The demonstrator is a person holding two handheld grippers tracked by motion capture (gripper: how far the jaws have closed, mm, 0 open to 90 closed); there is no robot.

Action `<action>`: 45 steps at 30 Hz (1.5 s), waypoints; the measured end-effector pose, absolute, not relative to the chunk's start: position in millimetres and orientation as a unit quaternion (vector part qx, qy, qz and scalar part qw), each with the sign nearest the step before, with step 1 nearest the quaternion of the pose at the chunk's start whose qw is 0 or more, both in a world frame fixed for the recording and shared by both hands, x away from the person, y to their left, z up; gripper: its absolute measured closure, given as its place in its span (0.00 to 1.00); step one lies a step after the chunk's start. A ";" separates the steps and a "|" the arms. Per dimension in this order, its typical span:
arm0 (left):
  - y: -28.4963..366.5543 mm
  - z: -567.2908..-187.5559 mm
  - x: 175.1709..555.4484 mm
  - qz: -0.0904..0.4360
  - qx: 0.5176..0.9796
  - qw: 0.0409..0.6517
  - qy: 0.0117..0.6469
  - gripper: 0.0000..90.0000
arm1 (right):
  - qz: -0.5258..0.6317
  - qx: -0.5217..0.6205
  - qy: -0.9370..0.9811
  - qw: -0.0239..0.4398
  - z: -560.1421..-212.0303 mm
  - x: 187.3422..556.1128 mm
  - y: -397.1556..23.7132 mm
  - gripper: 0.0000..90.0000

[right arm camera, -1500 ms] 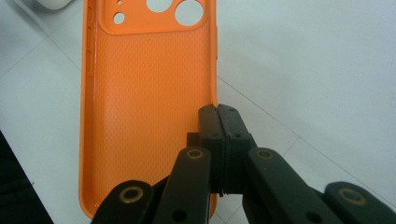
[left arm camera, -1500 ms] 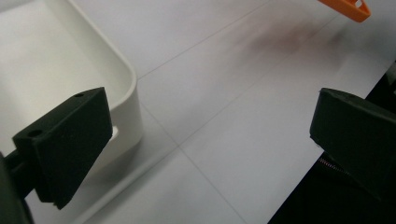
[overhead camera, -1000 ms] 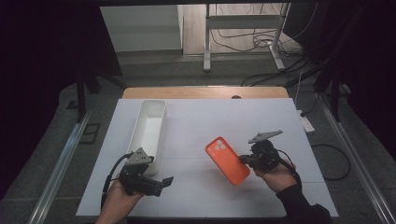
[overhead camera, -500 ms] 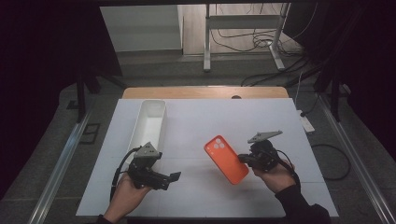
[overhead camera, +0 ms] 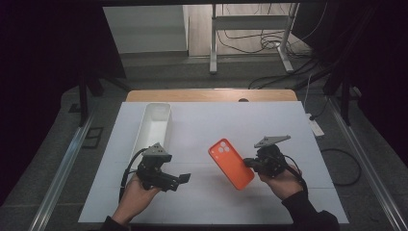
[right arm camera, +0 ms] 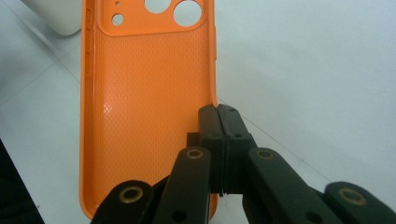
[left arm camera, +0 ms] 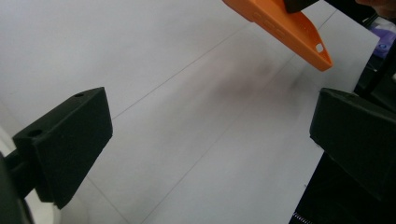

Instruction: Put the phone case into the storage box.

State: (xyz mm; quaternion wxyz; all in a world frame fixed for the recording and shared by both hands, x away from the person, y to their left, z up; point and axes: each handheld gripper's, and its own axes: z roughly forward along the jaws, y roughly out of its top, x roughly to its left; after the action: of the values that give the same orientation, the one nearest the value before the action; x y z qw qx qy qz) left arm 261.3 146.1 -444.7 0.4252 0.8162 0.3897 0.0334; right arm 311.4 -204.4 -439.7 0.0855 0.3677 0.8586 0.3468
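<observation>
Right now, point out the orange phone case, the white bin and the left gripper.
Phone case (overhead camera: 232, 164), high view: middle of its back.
White bin (overhead camera: 155, 126), high view: its inner floor.
Left gripper (overhead camera: 184, 178), high view: between its fingers' tips.

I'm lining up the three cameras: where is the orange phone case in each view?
High view: orange phone case right of centre, beside the right gripper.
Left gripper view: top right.
Right gripper view: left, its edge pinched by shut jaws.
Shared landmark: white table.
</observation>
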 end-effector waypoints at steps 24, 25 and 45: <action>126.0 -446.0 277.1 -0.012 0.815 0.433 0.386 0.00 | 0.367 0.349 0.857 0.090 -438.3 302.8 -187.2 0.99; 125.0 -446.4 277.5 -0.015 0.815 0.433 0.386 0.00 | 0.369 0.347 0.858 0.088 -438.4 302.5 -186.3 0.99; 108.0 -452.1 286.6 -0.053 0.808 0.440 0.388 0.00 | 0.387 0.333 0.856 0.084 -437.8 293.4 -170.3 0.99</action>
State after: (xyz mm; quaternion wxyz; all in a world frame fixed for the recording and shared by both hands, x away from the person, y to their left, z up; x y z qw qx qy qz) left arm 286.6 108.0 -452.1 0.4404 0.8081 0.3877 -0.0529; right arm 293.4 -170.3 -437.8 0.0841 0.3331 0.8559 0.3865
